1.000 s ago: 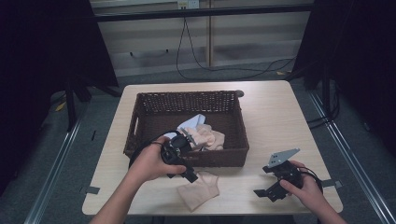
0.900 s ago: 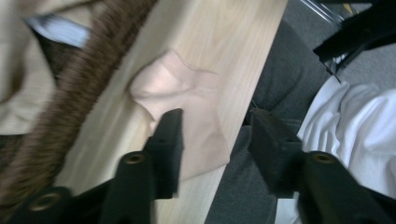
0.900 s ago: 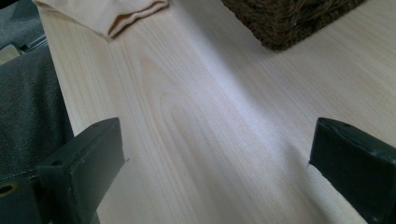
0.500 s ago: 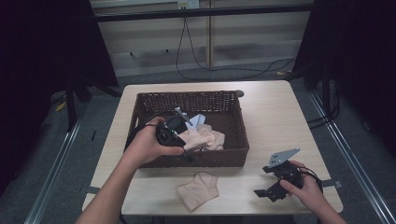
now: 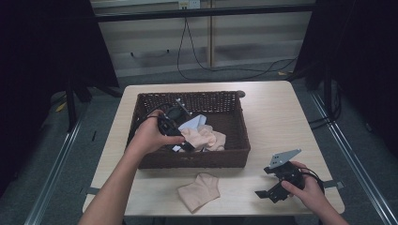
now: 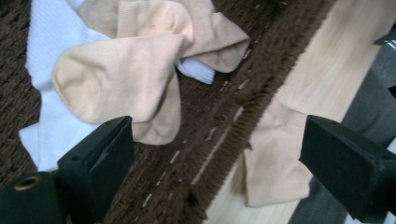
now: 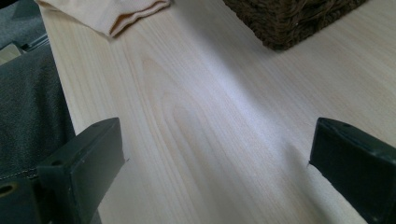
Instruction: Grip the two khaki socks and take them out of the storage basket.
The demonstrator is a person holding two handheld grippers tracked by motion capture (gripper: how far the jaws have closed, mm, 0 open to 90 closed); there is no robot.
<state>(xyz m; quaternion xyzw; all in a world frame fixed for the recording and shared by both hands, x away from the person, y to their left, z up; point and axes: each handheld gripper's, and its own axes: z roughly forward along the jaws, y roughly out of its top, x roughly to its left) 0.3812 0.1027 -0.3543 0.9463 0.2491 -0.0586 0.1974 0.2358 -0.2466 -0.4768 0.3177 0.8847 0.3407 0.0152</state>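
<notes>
High view showed the left claw (image 5: 184, 143) held over the inside of the brown wicker basket (image 5: 237, 108), its tips just above the heap of socks lying there. Its jaws had just been opening and stood wide apart with nothing between them, so the claw was released. In the left gripper view the peach sock (image 6: 126, 79) lay directly ahead of and just beyond the left-hand jaw, draped over a white sock (image 6: 51, 126) that spread out under and to the far side of that jaw. A second beige sock (image 6: 210, 28) lay farther ahead, touching the peach one. Between the two jaws ran the woven floor and the front wall of the basket, and past that wall, nearer the right-hand jaw, a loose beige sock (image 6: 273, 158) lay flat on the pale bench (image 6: 327, 60). From above, that loose sock (image 5: 199, 191) sat on the bench (image 5: 277, 117) outside the basket, below the left claw and well apart from it. The right claw (image 5: 270, 193) rested low at the near right part of the bench, held in the person's hand, well apart from the basket. The right gripper view showed its jaws spread wide over bare wood, released and holding nothing, with the edge of the loose sock (image 7: 116, 14) far ahead of its left-hand jaw and a corner of the basket (image 7: 289, 18) far ahead toward the right-hand jaw.
</notes>
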